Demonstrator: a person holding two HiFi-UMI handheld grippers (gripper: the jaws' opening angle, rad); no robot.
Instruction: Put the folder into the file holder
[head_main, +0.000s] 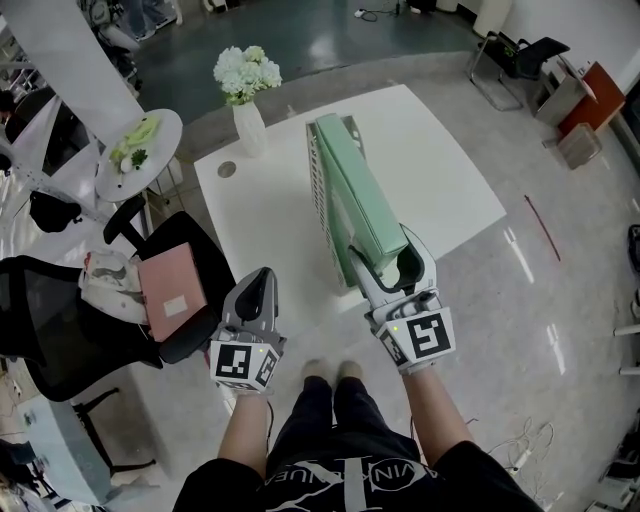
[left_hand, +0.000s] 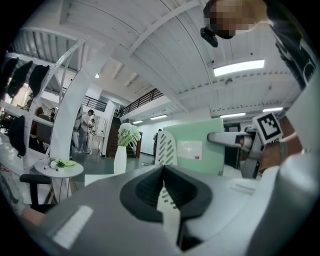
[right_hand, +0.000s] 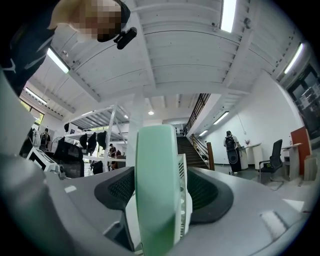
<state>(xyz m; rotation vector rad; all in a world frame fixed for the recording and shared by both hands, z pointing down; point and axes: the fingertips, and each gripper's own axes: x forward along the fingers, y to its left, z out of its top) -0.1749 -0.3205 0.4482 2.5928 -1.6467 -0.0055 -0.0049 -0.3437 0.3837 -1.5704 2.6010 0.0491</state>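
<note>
**Folder seated in holder, right jaws slack around it**

Mint-green folder (head_main: 358, 195): thick, smooth, rounded spine. It stands on edge inside the white file holder (head_main: 320, 185), running from 11 to 5 o'clock in the head view. The holder is rigid plastic with slanted slots cut in its side wall, and it sits on the square, glossy white table (head_main: 440, 180).

Right gripper (head_main: 384, 246), at the folder's 5 o'clock end: jaws spread wide, straddling the spine. The right gripper view shows a gap on both sides between the dark ribbed pads and the folder (right_hand: 157, 190), so there is no grip.

Left gripper (head_main: 262, 276), at 7 o'clock from the holder and off the table edge: jaws closed together, nothing between them.

At 10 o'clock from the holder, on the table corner, is a slim white vase (head_main: 249, 128) with white flowers (head_main: 247, 72). At 8 o'clock is a black chair (head_main: 60, 320) with a flat pink notebook (head_main: 172, 290) on its seat. Farther out at 10 o'clock is a round white side table (head_main: 150, 165).
</note>
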